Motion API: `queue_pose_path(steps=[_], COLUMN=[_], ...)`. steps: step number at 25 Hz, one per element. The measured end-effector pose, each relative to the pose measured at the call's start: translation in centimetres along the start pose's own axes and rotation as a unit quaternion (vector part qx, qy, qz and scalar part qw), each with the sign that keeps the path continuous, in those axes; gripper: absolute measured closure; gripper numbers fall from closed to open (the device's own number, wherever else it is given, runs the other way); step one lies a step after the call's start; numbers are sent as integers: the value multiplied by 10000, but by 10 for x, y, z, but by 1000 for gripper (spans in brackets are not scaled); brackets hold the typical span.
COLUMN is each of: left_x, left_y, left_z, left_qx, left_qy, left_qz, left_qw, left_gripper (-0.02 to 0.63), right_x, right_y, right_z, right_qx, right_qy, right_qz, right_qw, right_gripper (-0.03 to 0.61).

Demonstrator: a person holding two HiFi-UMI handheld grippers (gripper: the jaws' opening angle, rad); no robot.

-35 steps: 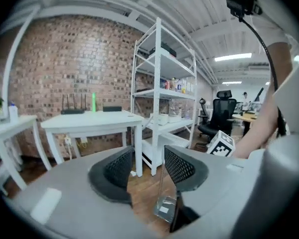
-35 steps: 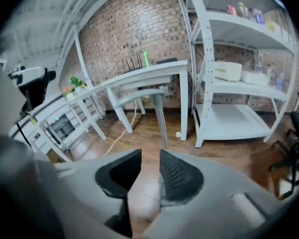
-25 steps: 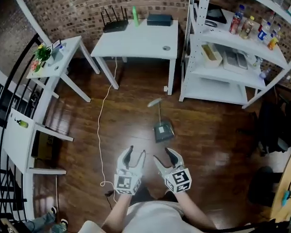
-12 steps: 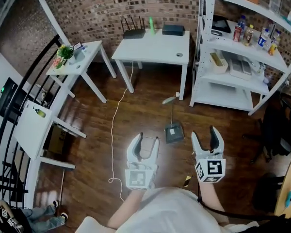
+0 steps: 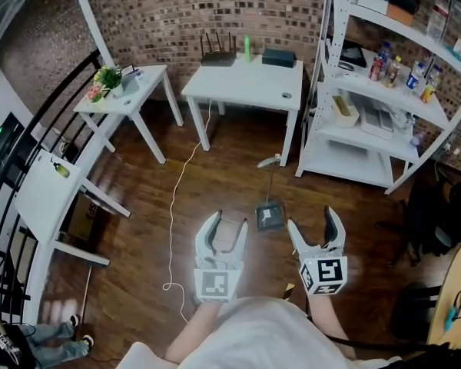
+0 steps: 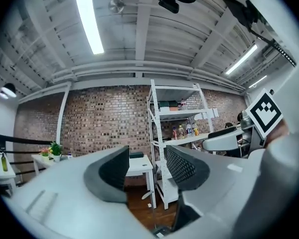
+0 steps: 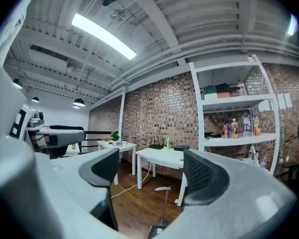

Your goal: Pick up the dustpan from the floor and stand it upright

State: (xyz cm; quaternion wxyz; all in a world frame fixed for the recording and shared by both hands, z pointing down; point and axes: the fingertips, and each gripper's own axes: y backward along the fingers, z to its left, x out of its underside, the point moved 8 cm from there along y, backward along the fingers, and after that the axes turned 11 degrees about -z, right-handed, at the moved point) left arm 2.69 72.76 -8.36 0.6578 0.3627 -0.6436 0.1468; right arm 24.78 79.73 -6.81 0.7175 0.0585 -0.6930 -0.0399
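Observation:
The dark dustpan (image 5: 268,216) stands upright on the wooden floor, its long handle (image 5: 269,162) rising toward the white table. In the head view both grippers hang near my body, short of the pan and apart from it. My left gripper (image 5: 225,224) is open and empty, down-left of the pan. My right gripper (image 5: 313,221) is down-right of it; its jaws are opening, with nothing between them. The right gripper view shows the dustpan (image 7: 162,207) between its spread jaws, far off. The left gripper view catches the handle (image 6: 150,196) low in its gap.
A white table (image 5: 246,84) with a router stands at the brick wall. White shelving (image 5: 369,141) with bottles is at the right. A small white table (image 5: 123,98) with a plant and a railing are at the left. A white cable (image 5: 173,214) trails over the floor.
Both grippers have risen and drawn apart. The right gripper's jaws have spread wider. The dustpan stands in the same spot throughout.

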Motion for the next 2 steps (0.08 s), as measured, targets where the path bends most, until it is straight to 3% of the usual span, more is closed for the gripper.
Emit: queue_pose_path(steps=[2], left_x=[4], left_y=[-6], left_z=[-22], left_qx=[51], left_qy=[-1], left_qz=[62], left_qw=[10000], left_gripper=[374], right_x=[8], right_y=[7], right_z=[-14], right_qx=[-66], right_qy=[-162], right_qz=[114], right_qw=[9998], right_gripper=[198])
